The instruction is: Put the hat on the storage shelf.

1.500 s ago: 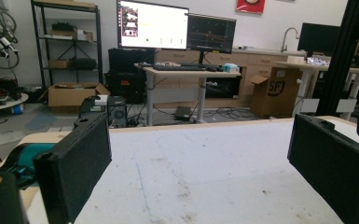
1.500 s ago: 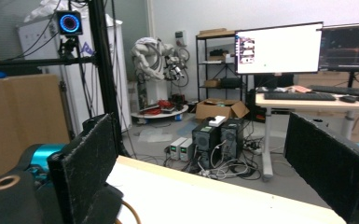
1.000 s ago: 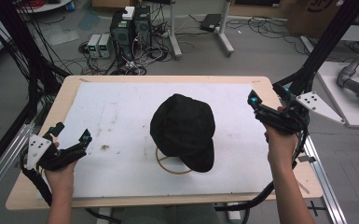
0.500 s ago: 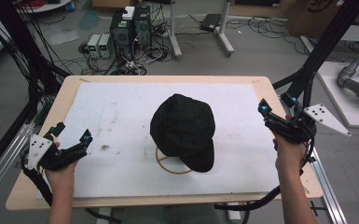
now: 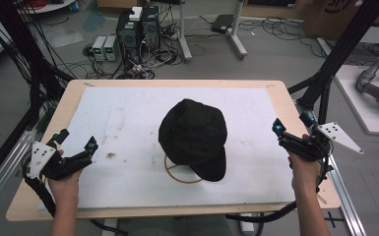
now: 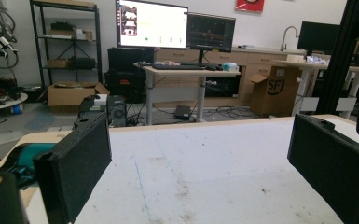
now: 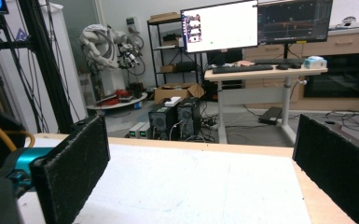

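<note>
So the black cap [image 5: 194,135] is sitting pretty much dead center on the white-topped counter [image 5: 128,113], perched on a thin wooden ring stand [image 5: 179,174] whose hoop peeks out at the cap's 6 o'clock, brim pointing down toward about 5 o'clock in the high view. Nothing is touching it. The left tool [image 5: 76,147] is parked way off at the cap's 8 o'clock, near the counter's front-left corner, held in the person's left hand [image 5: 65,184], with the grey three-cornered plate on its outer side. Its jaws are spread wide and released; the left gripper view has only bare, scuffed counter surface between the two black pads [image 6: 74,168], and a sliver of the cap's dark edge at 3 o'clock. The right tool [image 5: 290,130] hangs out at the cap's 3 o'clock, over the counter's right edge, well apart from the cap, gripped by the right hand [image 5: 305,169]. Its jaws have just been opening and they're also wide apart with nothing in them; the right gripper view looks across the empty white surface toward the far wooden rim. Cables trail from both tools off the front of the counter.
</note>
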`<state>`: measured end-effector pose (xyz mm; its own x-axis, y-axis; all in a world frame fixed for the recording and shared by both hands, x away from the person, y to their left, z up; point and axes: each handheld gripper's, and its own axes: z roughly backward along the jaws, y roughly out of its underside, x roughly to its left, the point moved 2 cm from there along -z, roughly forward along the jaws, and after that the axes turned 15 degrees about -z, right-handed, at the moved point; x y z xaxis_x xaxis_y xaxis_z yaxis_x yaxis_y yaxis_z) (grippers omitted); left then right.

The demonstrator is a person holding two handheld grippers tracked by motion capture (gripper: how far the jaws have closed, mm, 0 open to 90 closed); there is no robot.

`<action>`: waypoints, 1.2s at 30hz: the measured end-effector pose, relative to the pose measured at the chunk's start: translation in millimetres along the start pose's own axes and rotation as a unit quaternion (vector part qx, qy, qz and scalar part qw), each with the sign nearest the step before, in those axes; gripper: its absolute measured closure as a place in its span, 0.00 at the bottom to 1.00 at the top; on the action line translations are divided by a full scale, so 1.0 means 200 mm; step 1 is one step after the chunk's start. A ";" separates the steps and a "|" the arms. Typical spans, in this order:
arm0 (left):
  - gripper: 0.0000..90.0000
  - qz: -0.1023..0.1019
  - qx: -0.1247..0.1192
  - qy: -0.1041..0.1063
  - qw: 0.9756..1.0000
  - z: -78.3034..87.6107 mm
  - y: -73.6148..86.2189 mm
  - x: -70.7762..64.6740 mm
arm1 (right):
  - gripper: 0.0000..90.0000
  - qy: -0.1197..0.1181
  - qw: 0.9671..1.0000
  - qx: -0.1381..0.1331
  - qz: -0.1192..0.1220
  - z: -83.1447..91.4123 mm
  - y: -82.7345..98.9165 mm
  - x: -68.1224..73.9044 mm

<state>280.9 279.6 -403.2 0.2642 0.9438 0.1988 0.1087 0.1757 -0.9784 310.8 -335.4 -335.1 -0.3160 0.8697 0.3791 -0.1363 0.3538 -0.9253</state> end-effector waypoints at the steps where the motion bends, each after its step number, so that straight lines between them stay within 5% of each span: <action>1: 0.07 0.000 0.000 0.000 1.000 0.00 0.00 0.00 | 0.04 0.000 1.000 0.001 -0.002 0.00 0.01 0.00; 20: 0.07 -0.004 0.000 0.001 1.000 -0.01 0.00 -0.01 | 0.04 0.008 1.000 0.014 0.024 0.01 0.17 -0.07; 36: 0.07 -0.018 0.003 0.009 1.000 -0.04 -0.01 -0.03 | 0.04 0.018 0.999 0.038 0.020 0.02 0.28 -0.14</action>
<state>286.6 270.7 -402.7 0.2770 0.9316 0.2352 0.1120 0.2118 -0.9709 309.1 -341.9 -396.9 -0.2896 0.8944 0.3409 -0.1950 0.2935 -0.9358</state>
